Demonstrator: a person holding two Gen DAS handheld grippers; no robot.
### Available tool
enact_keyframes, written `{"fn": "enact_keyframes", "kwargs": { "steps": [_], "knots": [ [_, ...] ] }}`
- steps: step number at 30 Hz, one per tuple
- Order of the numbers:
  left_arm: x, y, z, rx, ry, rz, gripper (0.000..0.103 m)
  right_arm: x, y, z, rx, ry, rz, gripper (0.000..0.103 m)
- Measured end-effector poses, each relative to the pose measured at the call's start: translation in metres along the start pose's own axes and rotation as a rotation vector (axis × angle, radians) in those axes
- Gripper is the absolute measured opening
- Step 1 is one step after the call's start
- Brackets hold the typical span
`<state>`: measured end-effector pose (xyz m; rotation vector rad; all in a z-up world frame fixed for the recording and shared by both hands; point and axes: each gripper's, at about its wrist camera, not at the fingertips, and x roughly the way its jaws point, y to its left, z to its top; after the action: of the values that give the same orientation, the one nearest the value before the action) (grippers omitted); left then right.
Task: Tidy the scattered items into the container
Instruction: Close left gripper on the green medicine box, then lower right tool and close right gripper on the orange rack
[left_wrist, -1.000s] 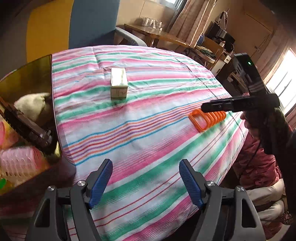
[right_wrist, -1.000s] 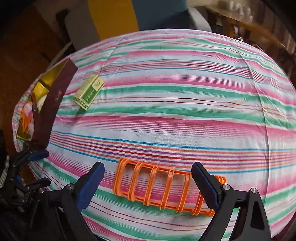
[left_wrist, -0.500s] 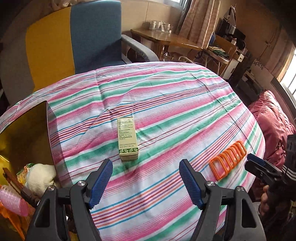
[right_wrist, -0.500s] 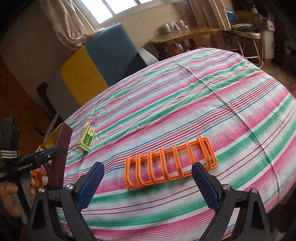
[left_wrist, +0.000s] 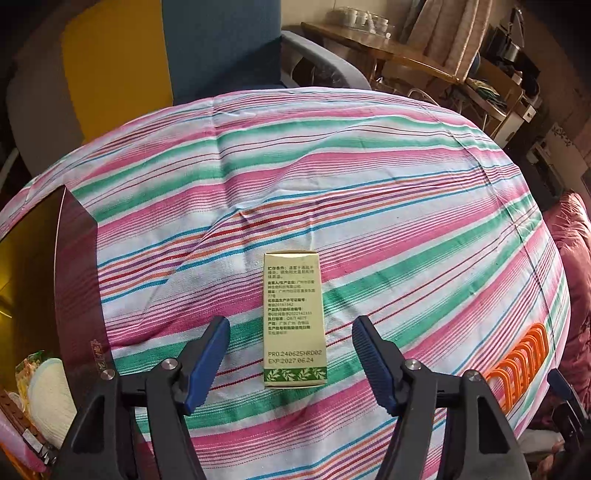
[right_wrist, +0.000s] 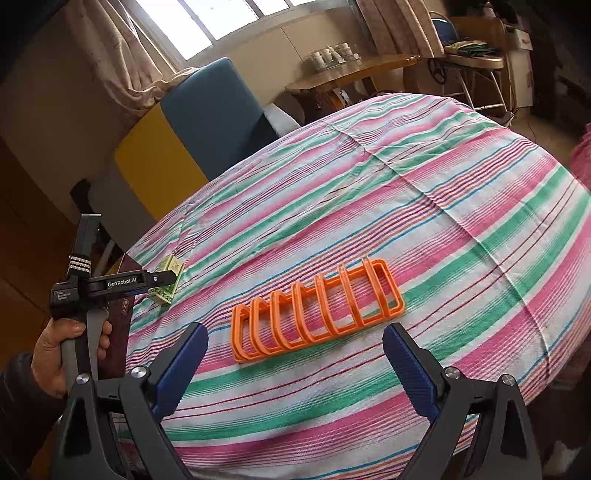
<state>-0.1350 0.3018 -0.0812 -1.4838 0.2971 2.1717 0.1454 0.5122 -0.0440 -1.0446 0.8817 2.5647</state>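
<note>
- Closing in since half a second ago, the left tongs (left_wrist: 290, 363) are now straddling the near end of the pale green carton (left_wrist: 293, 319), which was lying ahead of them; spread wide, they are touching nothing.
- Right tongs (right_wrist: 295, 363) are hovering spread apart just short of the orange rack (right_wrist: 317, 308), sitting nearer and larger than before.
- Carton and rack are lying well apart on the striped counter (left_wrist: 369, 206).
- Dark red container (left_wrist: 75, 266) is sitting at the counter's left edge, just beside the carton.
</note>
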Motion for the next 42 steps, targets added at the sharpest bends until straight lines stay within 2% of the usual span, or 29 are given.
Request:
{"fn": "enact_keyframes", "kwargs": {
  "steps": [3, 4, 5, 10, 11, 15, 19, 21, 26, 28, 31, 35, 40, 42],
  "knots": [
    [0.003, 0.004, -0.003, -0.012, -0.002, -0.011, 0.055, 0.004, -0.007, -0.002, 0.026, 0.006, -0.005, 0.097],
    [0.003, 0.005, -0.006, -0.010, 0.001, -0.022, 0.043, 0.007, -0.009, -0.002, 0.035, 0.007, -0.005, 0.097],
    [0.002, 0.005, -0.009, -0.007, 0.000, -0.028, 0.039, 0.010, -0.010, -0.001, 0.043, 0.008, -0.004, 0.098],
    [-0.008, 0.001, -0.028, 0.031, -0.014, -0.041, 0.034, 0.029, -0.015, 0.003, 0.094, 0.019, 0.023, 0.101],
    [-0.010, 0.000, -0.033, 0.039, -0.016, -0.049, 0.033, 0.032, -0.014, 0.005, 0.104, 0.015, 0.040, 0.101],
    [-0.021, -0.003, -0.053, 0.041, -0.016, -0.113, 0.030, 0.046, -0.014, 0.013, 0.179, 0.039, 0.209, 0.102],
    [-0.038, -0.005, -0.068, 0.034, -0.037, -0.161, 0.030, 0.053, -0.011, 0.014, 0.211, 0.037, 0.230, 0.102],
    [-0.046, -0.003, -0.065, 0.036, -0.052, -0.162, 0.031, 0.048, -0.007, 0.011, 0.203, 0.023, 0.227, 0.102],
    [-0.049, 0.007, -0.042, -0.022, -0.050, -0.165, 0.049, 0.036, 0.005, 0.000, 0.135, 0.010, 0.179, 0.102],
    [-0.042, 0.010, -0.031, -0.060, -0.032, -0.154, 0.050, 0.035, 0.009, -0.005, 0.103, 0.010, 0.139, 0.103],
    [-0.033, 0.010, -0.017, -0.088, -0.027, -0.133, 0.050, 0.037, 0.014, -0.011, 0.056, 0.014, 0.085, 0.103],
    [-0.021, 0.005, -0.004, -0.078, -0.030, -0.049, 0.050, 0.040, 0.017, -0.017, 0.018, 0.015, 0.036, 0.103],
    [-0.008, 0.007, -0.001, -0.097, -0.010, -0.045, 0.050, 0.041, 0.015, -0.017, 0.029, 0.004, 0.024, 0.103],
    [-0.004, 0.007, 0.000, -0.104, -0.002, -0.043, 0.047, 0.040, 0.012, -0.015, 0.055, 0.003, 0.038, 0.103]
  ]
}}
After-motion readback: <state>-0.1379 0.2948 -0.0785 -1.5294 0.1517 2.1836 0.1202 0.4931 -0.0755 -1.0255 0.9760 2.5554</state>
